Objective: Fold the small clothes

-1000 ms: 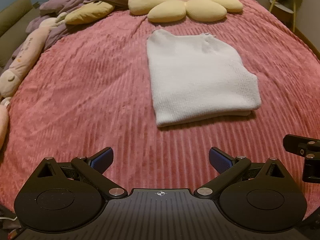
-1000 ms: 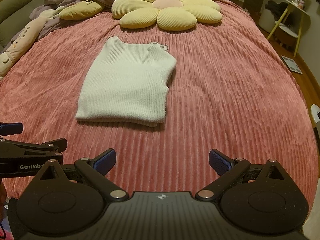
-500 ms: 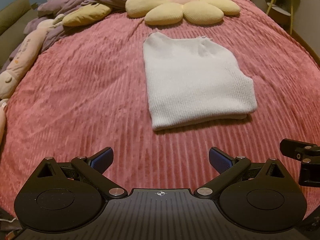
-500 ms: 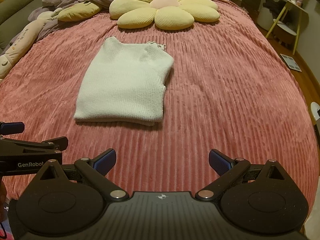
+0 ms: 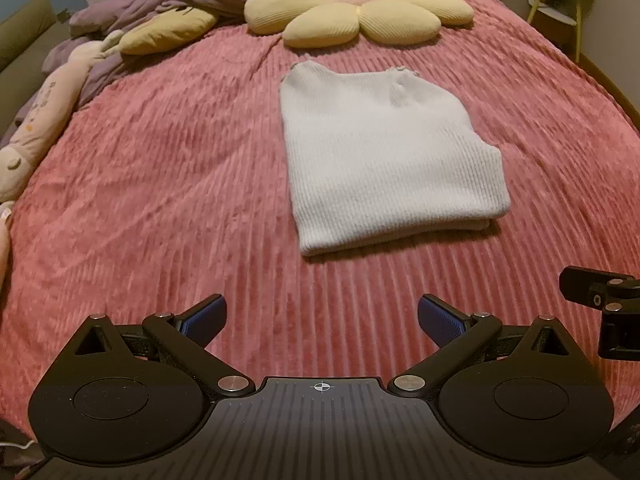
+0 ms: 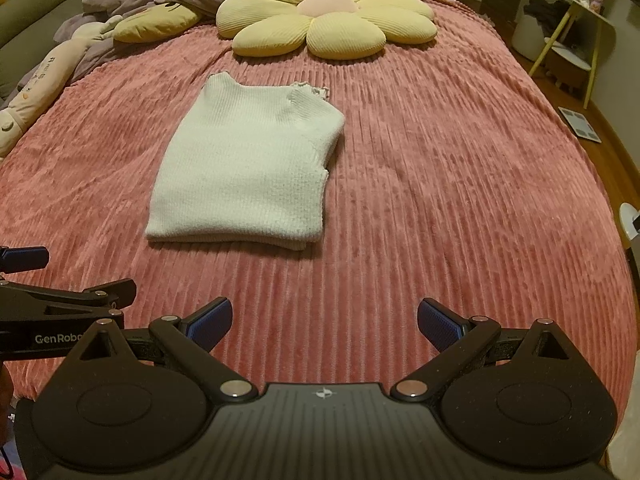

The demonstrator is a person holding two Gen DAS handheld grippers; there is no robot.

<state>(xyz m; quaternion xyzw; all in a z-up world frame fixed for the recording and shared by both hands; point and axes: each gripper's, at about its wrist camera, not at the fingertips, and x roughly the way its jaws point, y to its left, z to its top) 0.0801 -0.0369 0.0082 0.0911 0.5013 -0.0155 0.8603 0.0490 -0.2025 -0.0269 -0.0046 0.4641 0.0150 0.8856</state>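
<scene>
White knit top (image 5: 390,156) lay folded on the pink bedspread (image 5: 160,184), well ahead of the left gripper (image 5: 320,316) and right gripper (image 6: 324,320), both spread wide and holding nothing.

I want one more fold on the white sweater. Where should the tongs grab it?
Probably the near folded edge of the white sweater, one corner per tongs, coming in low from the near side: the layers stack there, and it lies flat on the pink bedspread.
</scene>
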